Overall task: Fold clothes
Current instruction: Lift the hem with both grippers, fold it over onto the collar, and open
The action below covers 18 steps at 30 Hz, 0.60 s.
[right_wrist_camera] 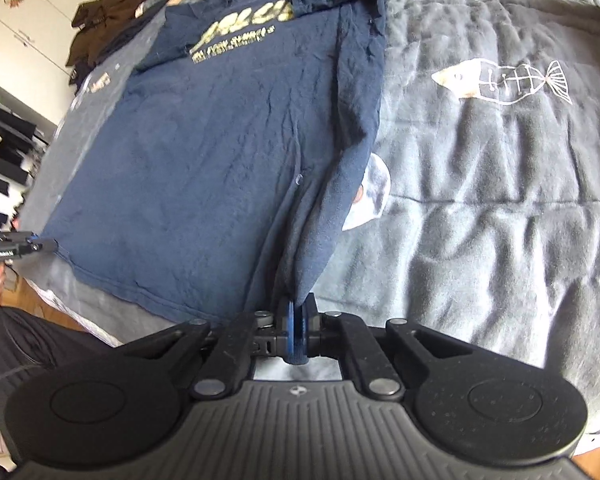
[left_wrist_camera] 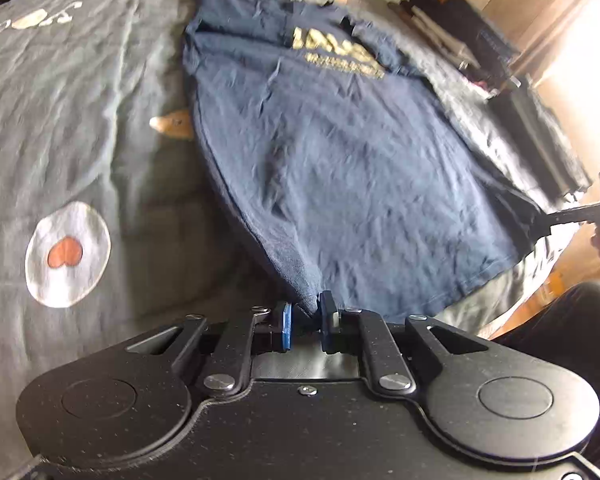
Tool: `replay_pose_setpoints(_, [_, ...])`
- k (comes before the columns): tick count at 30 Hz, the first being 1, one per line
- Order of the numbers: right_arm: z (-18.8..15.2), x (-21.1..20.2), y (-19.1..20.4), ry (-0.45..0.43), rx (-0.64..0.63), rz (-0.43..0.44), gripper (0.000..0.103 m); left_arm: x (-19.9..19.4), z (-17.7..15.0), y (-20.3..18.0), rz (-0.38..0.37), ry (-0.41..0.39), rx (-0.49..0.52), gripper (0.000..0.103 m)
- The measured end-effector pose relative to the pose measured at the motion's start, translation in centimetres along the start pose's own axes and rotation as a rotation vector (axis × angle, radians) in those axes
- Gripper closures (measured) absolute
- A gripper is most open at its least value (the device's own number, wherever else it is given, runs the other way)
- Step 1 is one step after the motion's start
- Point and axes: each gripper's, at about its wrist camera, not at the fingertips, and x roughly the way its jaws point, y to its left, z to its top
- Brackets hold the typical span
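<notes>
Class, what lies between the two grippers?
The hem of the navy T-shirt, pinched by both left gripper and right gripper; the right wrist view shows it.

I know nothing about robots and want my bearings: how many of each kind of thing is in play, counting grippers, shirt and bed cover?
Grippers: 2, the left gripper and the right gripper, each shut on the shirt
Navy T-shirt: 1
Grey bedspread: 1
Total: 4

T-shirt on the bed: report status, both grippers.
Left gripper shut on navy T-shirt hem corner. Right gripper shut on the other corner. Sleeves folded in. Nothing in the way.
</notes>
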Motion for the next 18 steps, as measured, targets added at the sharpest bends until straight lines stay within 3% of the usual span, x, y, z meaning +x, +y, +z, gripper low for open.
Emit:
replay_pose_setpoints(5, [2.4, -3.2, -0.6, -0.130, 0.094, 0.105, 0.099, -2.8, 2.9, 0.1, -0.049, -0.135, -0.027, 0.090])
replay_pose_setpoints(9, [6.3, -4.8, -1.0, -0.231, 0.160, 0.157, 0.099, -3.4, 6.8, 0.8, -0.034, -0.216, -0.037, 0.090])
replay_pose_setpoints(18, [18.6, -2.0, -3.4, -0.320, 0.232, 0.146, 0.099, 1.1, 18.8, 3.8, 0.035, -0.248, -0.005, 0.090])
